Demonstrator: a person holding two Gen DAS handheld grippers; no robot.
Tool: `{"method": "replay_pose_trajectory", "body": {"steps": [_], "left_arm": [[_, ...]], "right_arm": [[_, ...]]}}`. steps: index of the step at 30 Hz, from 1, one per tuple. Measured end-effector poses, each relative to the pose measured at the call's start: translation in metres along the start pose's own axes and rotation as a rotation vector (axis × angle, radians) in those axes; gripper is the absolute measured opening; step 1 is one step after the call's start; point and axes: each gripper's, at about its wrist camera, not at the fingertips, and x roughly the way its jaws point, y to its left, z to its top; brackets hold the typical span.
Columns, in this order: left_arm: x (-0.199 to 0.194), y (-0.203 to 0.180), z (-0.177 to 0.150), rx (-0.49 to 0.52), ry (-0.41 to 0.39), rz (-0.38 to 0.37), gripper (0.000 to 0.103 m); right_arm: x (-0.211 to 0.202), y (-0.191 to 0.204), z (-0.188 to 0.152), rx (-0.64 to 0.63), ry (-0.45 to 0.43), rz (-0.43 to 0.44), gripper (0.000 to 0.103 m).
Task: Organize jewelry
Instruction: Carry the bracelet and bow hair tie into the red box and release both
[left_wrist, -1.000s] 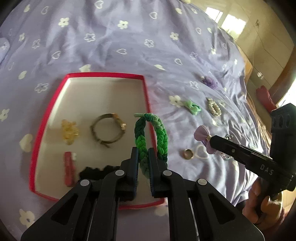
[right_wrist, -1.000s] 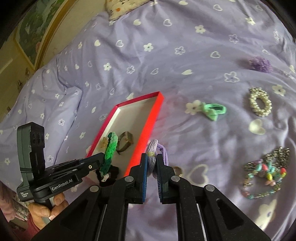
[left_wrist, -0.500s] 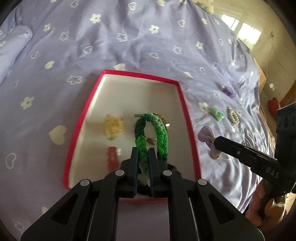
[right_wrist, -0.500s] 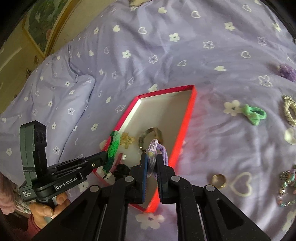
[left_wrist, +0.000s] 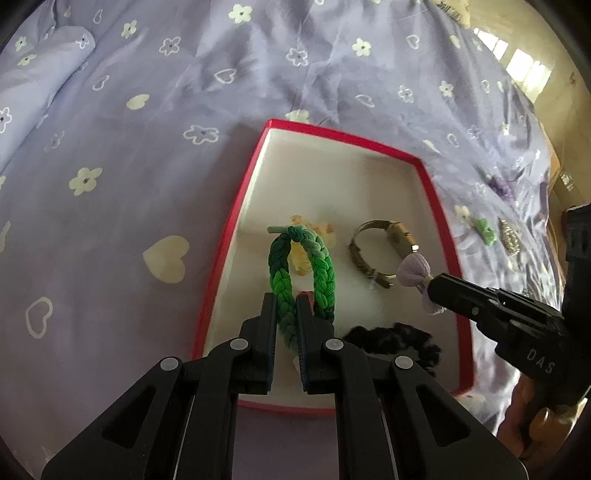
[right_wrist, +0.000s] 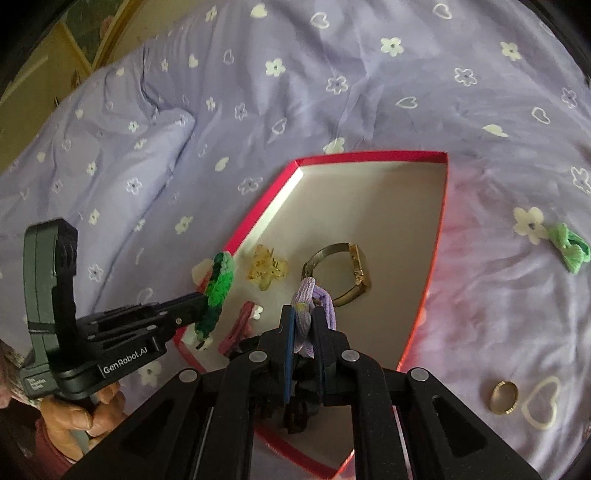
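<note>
A red-rimmed white tray (left_wrist: 236, 206) (right_wrist: 439, 236) lies on the purple bedspread. My left gripper (left_wrist: 286, 306) is shut on a green braided hair tie (left_wrist: 320, 273) and holds it over the tray's left side; it also shows in the right wrist view (right_wrist: 218, 288). My right gripper (right_wrist: 304, 317) is shut on a lilac bow hair tie (right_wrist: 304, 295) above the tray's near part; the bow shows in the left wrist view (left_wrist: 415, 271). In the tray lie a gold bangle (right_wrist: 343, 273), a yellow clip (right_wrist: 266, 271), a red clip (right_wrist: 236, 328) and a black scrunchie (left_wrist: 399, 341).
On the bedspread right of the tray lie a gold ring (right_wrist: 504, 397) and a green bow tie (right_wrist: 569, 247). Farther right in the left wrist view are a pearl piece (left_wrist: 509, 240) and a purple piece (left_wrist: 500, 184). A pillow (right_wrist: 110, 147) lies far left.
Both grippers have moved left over the tray with their hair ties still held. The lilac bow now hangs above the tray, near the bangle.
</note>
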Motion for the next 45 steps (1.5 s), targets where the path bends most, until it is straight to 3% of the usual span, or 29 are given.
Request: {"method": "replay_pose_trajectory", "body": {"steps": [21,30,36,40,45], "left_arm": [[0.018,0.001,0.000,0.012,0.032,0.018,0.010],[0.009,-0.001,0.002,0.020,0.017,0.032,0.025],[-0.002,-0.003,0.001,0.019,0.005,0.029,0.026],[-0.012,-0.010,0.001,0.023,-0.015,0.018,0.032],[-0.025,-0.023,0.001,0.028,-0.044,-0.003,0.036]], "right_arm": [[0.021,-0.003,-0.006,0.007,0.057,0.010,0.014],[0.013,-0.003,-0.006,0.021,0.045,0.023,0.016],[0.001,-0.002,-0.005,0.025,0.026,0.031,0.021],[-0.017,-0.007,-0.008,0.042,-0.010,0.035,0.038],[-0.042,-0.021,-0.014,0.079,-0.054,0.026,0.039]]}}
